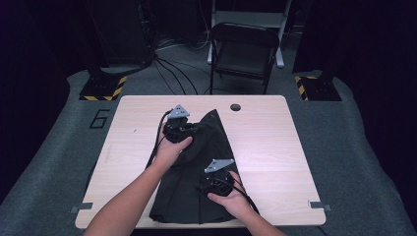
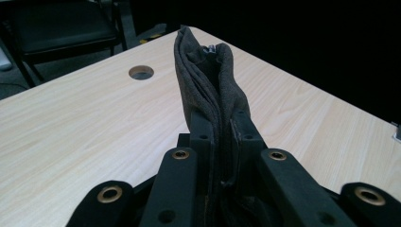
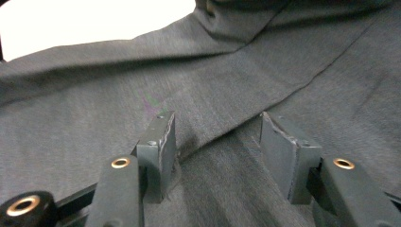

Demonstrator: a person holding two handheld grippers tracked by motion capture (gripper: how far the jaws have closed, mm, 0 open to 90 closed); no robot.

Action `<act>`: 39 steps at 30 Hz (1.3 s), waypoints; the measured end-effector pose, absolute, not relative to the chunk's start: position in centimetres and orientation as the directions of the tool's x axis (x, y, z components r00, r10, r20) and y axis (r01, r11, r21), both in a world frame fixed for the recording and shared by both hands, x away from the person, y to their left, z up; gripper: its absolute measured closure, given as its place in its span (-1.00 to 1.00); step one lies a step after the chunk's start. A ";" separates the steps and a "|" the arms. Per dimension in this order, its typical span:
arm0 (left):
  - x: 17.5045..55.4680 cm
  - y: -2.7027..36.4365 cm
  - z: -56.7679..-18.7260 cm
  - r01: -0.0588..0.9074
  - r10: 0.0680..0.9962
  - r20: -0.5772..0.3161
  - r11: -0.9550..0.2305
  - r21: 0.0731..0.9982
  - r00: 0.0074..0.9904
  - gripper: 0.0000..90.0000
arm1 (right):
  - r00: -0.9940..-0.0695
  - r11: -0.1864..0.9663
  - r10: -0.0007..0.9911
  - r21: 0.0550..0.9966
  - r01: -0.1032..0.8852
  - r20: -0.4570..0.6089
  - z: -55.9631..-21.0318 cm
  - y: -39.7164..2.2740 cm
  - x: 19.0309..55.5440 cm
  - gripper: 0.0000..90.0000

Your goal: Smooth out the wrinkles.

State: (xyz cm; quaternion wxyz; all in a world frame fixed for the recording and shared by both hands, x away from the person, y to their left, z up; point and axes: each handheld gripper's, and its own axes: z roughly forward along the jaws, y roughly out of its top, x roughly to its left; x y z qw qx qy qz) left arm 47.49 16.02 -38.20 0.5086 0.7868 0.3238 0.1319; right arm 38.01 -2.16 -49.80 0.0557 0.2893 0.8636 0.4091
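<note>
A dark grey garment [image 1: 196,172] lies lengthways down the middle of the wooden table [image 1: 275,147]. My left gripper [image 1: 183,129] is at its far end, shut on a bunched fold of the cloth [image 2: 208,85]; the fold stands up between the jaws and a zipper end shows at its top. My right gripper [image 1: 212,178] rests low on the near part of the garment. In the right gripper view its fingertips [image 3: 163,142] are apart, with my right gripper [image 3: 215,146] open over a diagonal crease in the fabric [image 3: 283,61].
A round cable hole [image 1: 235,107] is in the table near its far edge. A black folding chair [image 1: 243,49] stands beyond the table, with cables on the floor. Bare wood lies left and right of the garment.
</note>
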 end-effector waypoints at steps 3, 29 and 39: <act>47.6 16.1 -38.0 0.367 0.641 -0.116 -0.274 0.889 0.758 0.82 | -0.819 0.503 0.553 0.723 0.473 0.152 -50.4 -1.8 38.2 0.02; 47.2 17.8 -36.8 0.335 0.581 -0.104 -0.306 0.891 0.807 0.82 | -0.785 0.507 0.615 0.725 0.466 0.075 -51.7 -1.5 41.3 0.23; 46.8 20.0 -36.7 0.336 0.570 -0.118 -0.294 0.894 0.813 0.82 | -0.786 0.502 0.613 0.727 0.468 0.083 -51.7 -2.0 41.5 0.26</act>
